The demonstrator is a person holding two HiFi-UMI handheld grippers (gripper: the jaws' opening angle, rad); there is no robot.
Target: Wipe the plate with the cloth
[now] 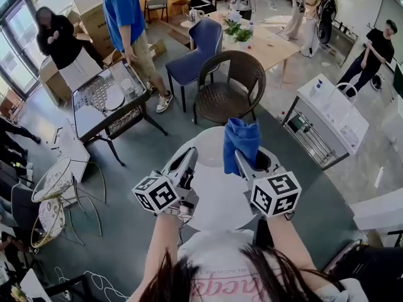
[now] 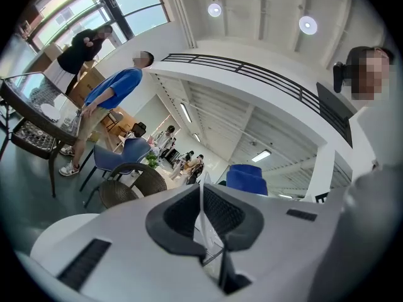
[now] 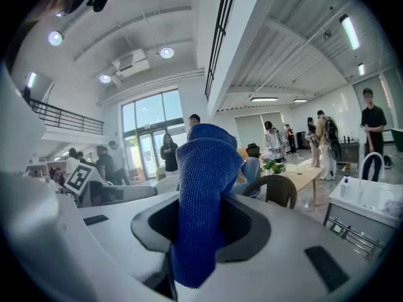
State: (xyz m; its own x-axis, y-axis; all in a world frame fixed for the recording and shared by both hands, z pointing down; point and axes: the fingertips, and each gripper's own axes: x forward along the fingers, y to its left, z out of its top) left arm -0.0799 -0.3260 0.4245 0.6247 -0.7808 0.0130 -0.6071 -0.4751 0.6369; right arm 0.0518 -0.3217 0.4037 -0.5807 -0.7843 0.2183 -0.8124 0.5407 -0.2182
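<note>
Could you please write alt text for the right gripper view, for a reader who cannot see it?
A blue ribbed cloth stands upright, clamped between the jaws of the white right gripper. Behind it is a bright hall with people, a brown wicker chair and a wooden table.

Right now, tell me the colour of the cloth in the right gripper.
Plain blue. The cloth shows best in the right gripper view.

The plate (image 2: pixel 204 226) shows only as a thin edge between the left tool's (image 2: pixel 201 197) jaws. The cloth (image 3: pixel 204 168) covers the right tool's (image 3: pixel 201 222) pads. The person's body hides the worktop's (image 1: pixel 217 200) near edge.
</note>
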